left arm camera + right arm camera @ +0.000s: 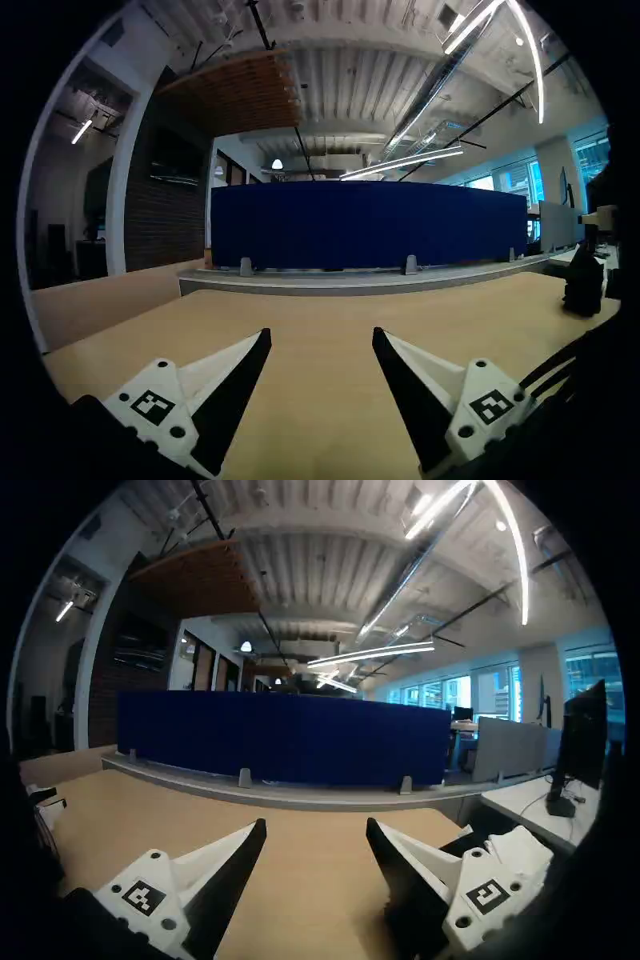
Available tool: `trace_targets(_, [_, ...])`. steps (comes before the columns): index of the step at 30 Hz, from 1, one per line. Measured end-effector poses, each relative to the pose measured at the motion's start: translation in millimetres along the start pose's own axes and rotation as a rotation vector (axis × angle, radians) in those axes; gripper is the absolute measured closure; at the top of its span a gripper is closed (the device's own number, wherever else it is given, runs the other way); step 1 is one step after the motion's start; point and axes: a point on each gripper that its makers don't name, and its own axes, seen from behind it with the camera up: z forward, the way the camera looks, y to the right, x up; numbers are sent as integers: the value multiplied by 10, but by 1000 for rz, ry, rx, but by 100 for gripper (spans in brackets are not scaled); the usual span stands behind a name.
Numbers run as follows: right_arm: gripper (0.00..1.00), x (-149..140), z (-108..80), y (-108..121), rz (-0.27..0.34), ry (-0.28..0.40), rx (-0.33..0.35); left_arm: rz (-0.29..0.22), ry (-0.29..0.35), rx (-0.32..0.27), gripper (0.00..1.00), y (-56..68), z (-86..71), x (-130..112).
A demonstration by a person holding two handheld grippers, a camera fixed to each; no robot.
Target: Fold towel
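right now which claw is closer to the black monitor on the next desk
Right. The right claw sits near the table's right edge, the monitor just past it on the white desk. The left claw is farther left, with wide table toward that side.

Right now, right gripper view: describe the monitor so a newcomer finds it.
Start at the long blue partition behind the wooden table. Follow it right to the white desk. The monitor stands there, dark on a black foot, unlike the pale grey divider beside it.
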Motion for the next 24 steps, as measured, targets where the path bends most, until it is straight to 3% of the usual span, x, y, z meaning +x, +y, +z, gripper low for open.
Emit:
trace_targets(12, [3,-486,-11,45,85,13,8,0,0,0,6,-5,2,3])
trace_targets(24, [3,-854,-6,-12,65,11,23,0,0,0,6,-5,3,7])
